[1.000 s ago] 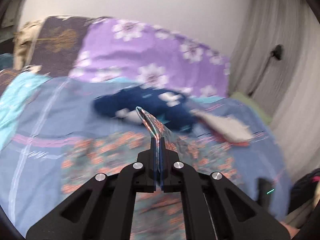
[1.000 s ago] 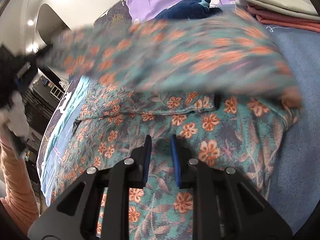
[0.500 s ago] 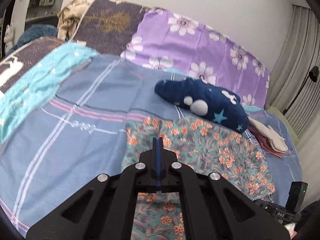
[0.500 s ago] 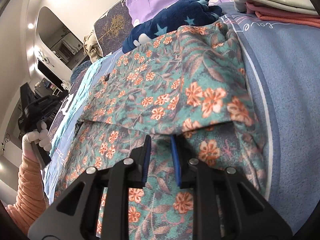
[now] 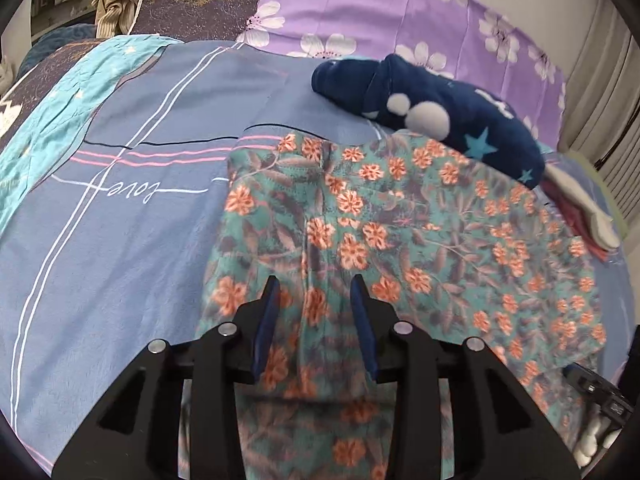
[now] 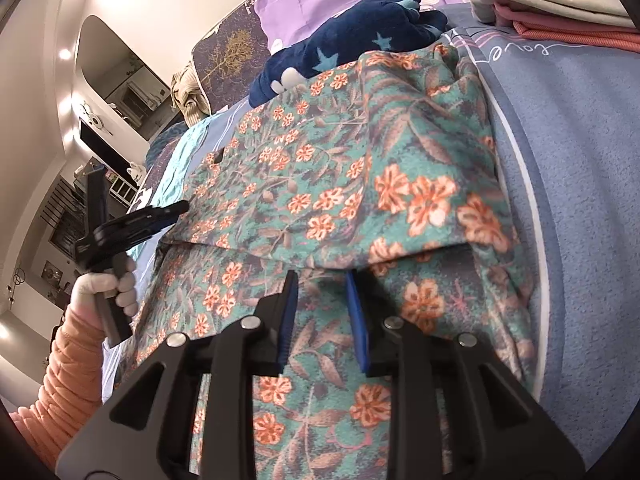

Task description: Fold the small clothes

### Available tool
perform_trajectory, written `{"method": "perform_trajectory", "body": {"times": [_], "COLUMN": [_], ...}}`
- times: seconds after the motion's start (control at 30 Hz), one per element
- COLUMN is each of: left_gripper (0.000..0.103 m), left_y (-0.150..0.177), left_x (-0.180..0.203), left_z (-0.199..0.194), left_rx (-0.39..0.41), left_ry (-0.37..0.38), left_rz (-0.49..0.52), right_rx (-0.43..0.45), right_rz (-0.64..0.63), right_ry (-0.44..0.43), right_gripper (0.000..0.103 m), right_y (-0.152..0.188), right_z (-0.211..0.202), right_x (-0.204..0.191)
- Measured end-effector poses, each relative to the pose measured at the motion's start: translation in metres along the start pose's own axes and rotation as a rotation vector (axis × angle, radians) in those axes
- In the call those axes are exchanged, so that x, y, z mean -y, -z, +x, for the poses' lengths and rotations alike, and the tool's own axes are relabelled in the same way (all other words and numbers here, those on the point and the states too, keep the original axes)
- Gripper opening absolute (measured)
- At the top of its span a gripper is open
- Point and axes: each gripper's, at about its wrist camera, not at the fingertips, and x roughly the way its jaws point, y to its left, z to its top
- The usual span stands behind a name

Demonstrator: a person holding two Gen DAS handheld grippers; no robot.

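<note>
Floral garment (image 5: pixel 400 216) laid half-folded on bed (image 5: pixel 120 240), judged soft and limp, best pinched at folded edge; left hand-held gripper (image 5: pixel 316 312) and right hand-held gripper (image 6: pixel 320 304) both held apart, empty.

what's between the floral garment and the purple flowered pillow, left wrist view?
The navy star-print plush lies between the floral garment and the purple flowered pillow, overlapping the garment's far edge.

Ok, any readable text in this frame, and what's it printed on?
"love": white script on the blue bedsheet, upside down in the left wrist view; again by the folded stack in the right wrist view.
Markings on the small black device at lower right: too small to read.
</note>
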Motion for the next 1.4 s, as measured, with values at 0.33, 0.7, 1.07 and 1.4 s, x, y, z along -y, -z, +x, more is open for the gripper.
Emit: {"method": "perform_trajectory", "body": {"times": [0.33,0.7,1.07,1.4], "left_gripper": [0.002,0.028,0.041,0.042], "left_y": [-0.023,-0.014,0.04,0.043], "left_x": [0.017,0.002,0.103,0.11], "left_z": [-0.071,-0.054,0.013,0.015], "left_rx": [0.205,0.186,0.052,0.069], "left_ry": [0.077,-0.114,-0.107,-0.153], "left_rz": [0.004,0.005,0.342,0.371], "right_rx": [0.0,-0.001,0.167,-0.037], "right_rz": [0.008,-0.003,-0.074,0.201], "right_ry": [-0.01,0.0,0.127,0.319], "right_gripper": [0.026,0.028,0.046,0.049], "right_y": [0.0,0.0,-0.073,-0.166], "right_z": [-0.001,0.0,-0.066,0.025], "right_x": [0.001,-0.003,-0.025,0.051]}}
